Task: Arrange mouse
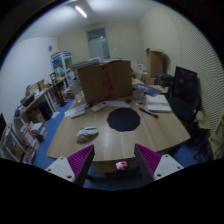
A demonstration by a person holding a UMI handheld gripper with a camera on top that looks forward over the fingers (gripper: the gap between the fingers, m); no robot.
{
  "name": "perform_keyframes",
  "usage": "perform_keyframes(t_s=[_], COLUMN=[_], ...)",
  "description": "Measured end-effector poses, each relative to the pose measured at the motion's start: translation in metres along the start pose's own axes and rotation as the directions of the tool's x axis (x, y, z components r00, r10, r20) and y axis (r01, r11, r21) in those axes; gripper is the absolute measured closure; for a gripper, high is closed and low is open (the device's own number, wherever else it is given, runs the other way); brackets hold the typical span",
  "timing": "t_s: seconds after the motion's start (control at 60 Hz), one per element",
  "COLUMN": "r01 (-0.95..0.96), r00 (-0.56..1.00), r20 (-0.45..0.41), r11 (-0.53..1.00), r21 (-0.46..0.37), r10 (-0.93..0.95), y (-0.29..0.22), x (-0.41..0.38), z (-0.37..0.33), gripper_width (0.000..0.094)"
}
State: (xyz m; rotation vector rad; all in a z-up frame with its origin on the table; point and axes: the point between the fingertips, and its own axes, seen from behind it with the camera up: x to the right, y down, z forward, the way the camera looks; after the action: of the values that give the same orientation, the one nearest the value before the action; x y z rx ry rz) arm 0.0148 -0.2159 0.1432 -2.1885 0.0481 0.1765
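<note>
A grey mouse [88, 132] lies on the wooden table [150, 130], ahead of my left finger and a little to its left. A round black mouse pad [124, 119] lies on the table beyond the fingers, to the right of the mouse and apart from it. My gripper [115, 160] is open and empty, held above the table's near edge. Its magenta pads [82, 160] stand wide apart with only bare table showing between them.
A large cardboard box [105, 80] stands at the far side of the table. A white book or papers [157, 102] lie at the right, and a pale flat object [77, 111] lies behind the mouse. A black chair [185, 90] stands at the right, and cluttered shelves [30, 110] at the left.
</note>
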Motion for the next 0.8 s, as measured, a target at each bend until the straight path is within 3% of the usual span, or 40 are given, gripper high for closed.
perform_keyframes(t_s=[0.133, 0.267, 0.45, 0.617, 0.65, 0.667, 0.8], r01=[-0.006, 0.007, 0.025, 0.023, 0.023, 0.025, 0.009], r00=[0.993, 0.976, 0.966, 0.986, 0.990, 0.992, 1.000], r20=[0.115, 0.218, 0.257, 0.168, 0.138, 0.126, 0.024], r11=[0.999, 0.989, 0.994, 0.992, 0.991, 0.995, 0.997], r21=[-0.038, -0.146, -0.108, -0.125, -0.134, -0.101, -0.078], r10=[0.011, 0.025, 0.004, -0.002, -0.005, -0.012, -0.007], y=[0.022, 0.054, 0.051, 0.066, 0.069, 0.060, 0.045], x=[-0.032, -0.087, -0.153, -0.171, -0.171, -0.172, -0.176], z=[0.031, 0.068, 0.131, 0.197, 0.206, 0.211, 0.245], gripper_width=[0.0099, 0.0097, 0.0095, 0.0096, 0.0032, 0.0092, 0.0095])
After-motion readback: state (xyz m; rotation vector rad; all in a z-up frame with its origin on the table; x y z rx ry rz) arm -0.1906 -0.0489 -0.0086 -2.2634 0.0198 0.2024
